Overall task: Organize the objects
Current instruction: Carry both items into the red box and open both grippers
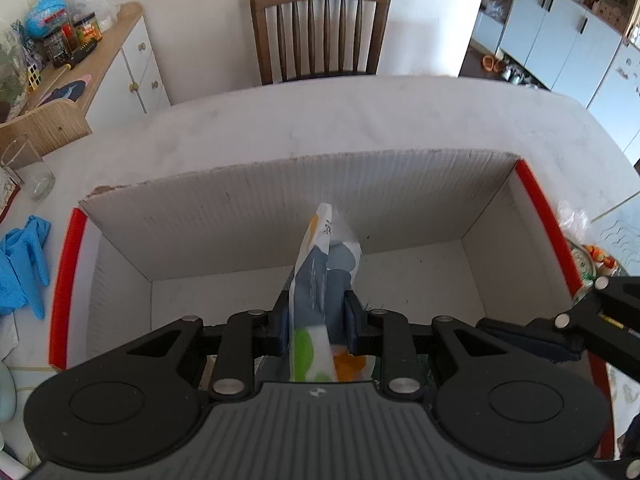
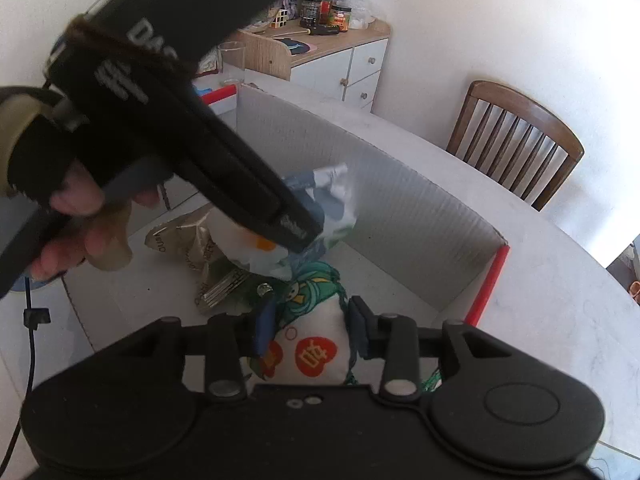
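My left gripper (image 1: 316, 316) is shut on a white snack packet with blue, green and orange patches (image 1: 314, 280), held over the open cardboard box (image 1: 280, 200). The same packet shows in the right wrist view (image 2: 332, 204), under the left gripper's body. My right gripper (image 2: 310, 326) is shut on a white and green cartoon snack bag (image 2: 310, 344) above the box's near side. A crumpled gold packet (image 2: 192, 244) lies on the box floor (image 2: 132, 288).
The box has red-taped side edges (image 1: 66, 280) and stands on a white table (image 1: 360, 120). A glass (image 1: 30, 172) and blue gloves (image 1: 22, 264) lie at left. A wooden chair (image 1: 320, 28) stands behind the table, a cabinet with jars (image 1: 80, 36) at far left.
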The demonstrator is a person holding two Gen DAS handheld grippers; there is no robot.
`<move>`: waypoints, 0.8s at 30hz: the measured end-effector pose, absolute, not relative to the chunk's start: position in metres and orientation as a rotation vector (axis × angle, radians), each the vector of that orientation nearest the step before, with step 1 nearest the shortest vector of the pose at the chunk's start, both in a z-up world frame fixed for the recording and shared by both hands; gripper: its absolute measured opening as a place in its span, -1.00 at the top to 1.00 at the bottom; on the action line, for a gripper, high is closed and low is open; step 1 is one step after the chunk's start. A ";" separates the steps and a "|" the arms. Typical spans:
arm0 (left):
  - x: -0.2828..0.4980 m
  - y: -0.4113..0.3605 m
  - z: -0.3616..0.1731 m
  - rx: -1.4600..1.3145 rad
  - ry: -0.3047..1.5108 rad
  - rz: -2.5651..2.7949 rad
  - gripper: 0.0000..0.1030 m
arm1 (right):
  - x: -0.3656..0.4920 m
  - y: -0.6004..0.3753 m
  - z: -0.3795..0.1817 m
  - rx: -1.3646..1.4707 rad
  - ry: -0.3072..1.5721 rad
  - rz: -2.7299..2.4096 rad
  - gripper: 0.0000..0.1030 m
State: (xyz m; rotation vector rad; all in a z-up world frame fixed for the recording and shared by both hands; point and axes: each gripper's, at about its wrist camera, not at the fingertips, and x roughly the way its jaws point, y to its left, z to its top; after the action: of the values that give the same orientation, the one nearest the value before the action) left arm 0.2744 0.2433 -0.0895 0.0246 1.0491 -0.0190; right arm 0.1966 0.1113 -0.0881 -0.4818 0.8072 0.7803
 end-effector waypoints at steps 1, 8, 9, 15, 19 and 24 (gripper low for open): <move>0.275 0.242 -0.091 0.028 1.053 -0.021 0.50 | 0.197 0.111 -0.088 -0.475 0.810 0.776 0.27; 0.275 0.238 -0.089 0.031 1.060 -0.013 0.49 | 0.198 0.104 -0.084 -0.423 0.834 0.753 0.15; 0.276 0.239 -0.088 0.030 1.059 -0.009 0.48 | 0.197 0.103 -0.082 -0.417 0.834 0.752 0.13; 0.266 0.242 -0.080 0.021 1.040 0.013 -0.03 | 0.198 0.087 -0.074 -0.377 0.833 0.758 -0.01; 0.257 0.243 -0.068 0.017 1.009 0.031 -0.16 | 0.197 0.077 -0.066 -0.348 0.826 0.762 -0.04; 0.244 0.242 -0.052 0.020 0.977 0.043 -0.16 | 0.192 0.065 -0.052 -0.305 0.813 0.768 -0.11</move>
State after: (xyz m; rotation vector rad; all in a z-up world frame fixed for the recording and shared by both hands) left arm 0.2440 0.2418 -0.0516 0.0202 0.9766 0.0430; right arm 0.1925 0.0646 -0.0524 -0.3054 0.8132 0.7679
